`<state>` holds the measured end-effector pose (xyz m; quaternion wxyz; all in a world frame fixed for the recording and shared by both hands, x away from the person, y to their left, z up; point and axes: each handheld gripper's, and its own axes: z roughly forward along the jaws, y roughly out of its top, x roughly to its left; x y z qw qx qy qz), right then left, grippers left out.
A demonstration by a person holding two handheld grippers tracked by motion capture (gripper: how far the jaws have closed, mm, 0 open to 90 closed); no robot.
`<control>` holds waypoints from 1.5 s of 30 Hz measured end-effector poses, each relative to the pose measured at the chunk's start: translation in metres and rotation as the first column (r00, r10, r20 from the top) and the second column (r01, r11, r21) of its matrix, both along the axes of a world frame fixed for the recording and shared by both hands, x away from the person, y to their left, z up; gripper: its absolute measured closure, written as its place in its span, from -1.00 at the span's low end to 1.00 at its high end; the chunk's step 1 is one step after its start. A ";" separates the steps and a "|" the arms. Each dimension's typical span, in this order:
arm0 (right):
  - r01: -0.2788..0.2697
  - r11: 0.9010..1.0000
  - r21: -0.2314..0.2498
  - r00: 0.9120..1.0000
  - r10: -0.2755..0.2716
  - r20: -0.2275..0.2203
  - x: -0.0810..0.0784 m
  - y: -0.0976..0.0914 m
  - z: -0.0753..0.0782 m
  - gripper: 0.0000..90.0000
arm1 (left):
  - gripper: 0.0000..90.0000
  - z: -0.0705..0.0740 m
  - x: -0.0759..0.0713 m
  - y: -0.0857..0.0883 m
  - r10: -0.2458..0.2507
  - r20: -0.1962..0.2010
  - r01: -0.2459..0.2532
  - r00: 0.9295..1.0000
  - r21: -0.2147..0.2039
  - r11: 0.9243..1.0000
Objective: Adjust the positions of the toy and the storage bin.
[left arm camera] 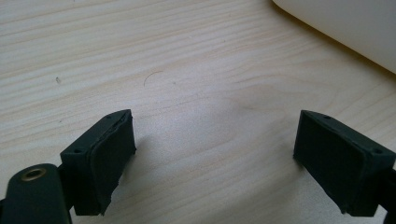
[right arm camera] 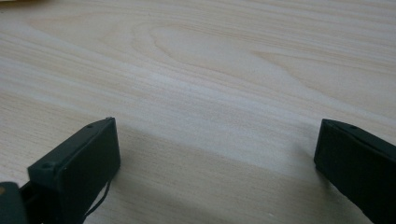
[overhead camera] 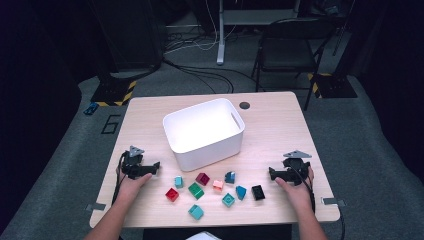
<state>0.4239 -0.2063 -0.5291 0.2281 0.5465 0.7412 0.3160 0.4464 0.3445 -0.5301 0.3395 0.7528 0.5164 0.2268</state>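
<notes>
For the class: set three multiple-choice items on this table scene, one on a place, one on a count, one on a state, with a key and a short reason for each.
1. Where do the blocks lie relative to the bin?
A. inside it
B. on the table between it and the person
C. behind it

2. How many black blocks are there?
A. one
B. three
C. none

3. How do the jaws of the left gripper stand?
A. shut on a block
B. shut, nothing held
C. open, nothing between them

Key:
1 B: the blocks sit on the wood on the person's side of the bin, whose inside shows bare white.
2 A: a single black block lies near the right gripper.
3 C: bare table shows between the spread jaws.
</notes>
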 end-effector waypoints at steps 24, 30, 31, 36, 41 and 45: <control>-0.008 1.000 0.002 1.000 0.008 0.004 0.001 0.000 0.000 -0.98 | -0.62 0.002 -0.002 0.000 0.009 -0.007 -0.009 1.000 0.001 1.000; 0.007 1.000 0.009 1.000 -0.007 0.017 -0.002 0.000 0.003 -0.60 | -0.43 0.006 -0.005 -0.001 0.004 -0.024 -0.004 1.000 0.006 1.000; 0.011 1.000 0.012 1.000 -0.011 0.020 -0.002 0.000 0.004 -0.56 | -0.41 0.006 -0.005 -0.001 -0.003 -0.028 0.003 1.000 0.016 1.000; 0.007 1.000 0.005 1.000 -0.007 -0.003 -0.004 0.001 0.010 -0.38 | -0.30 0.017 -0.008 -0.001 0.017 -0.017 -0.017 1.000 -0.002 1.000; -0.021 0.999 -0.032 1.000 0.021 -0.009 -0.006 0.006 0.021 -0.24 | -0.20 0.029 -0.011 -0.003 0.010 -0.032 -0.011 0.999 -0.020 1.000; -0.049 0.999 -0.024 0.999 0.048 -0.011 -0.008 0.008 0.032 -0.17 | -0.19 0.049 -0.014 -0.005 -0.006 -0.019 0.005 1.000 -0.037 0.999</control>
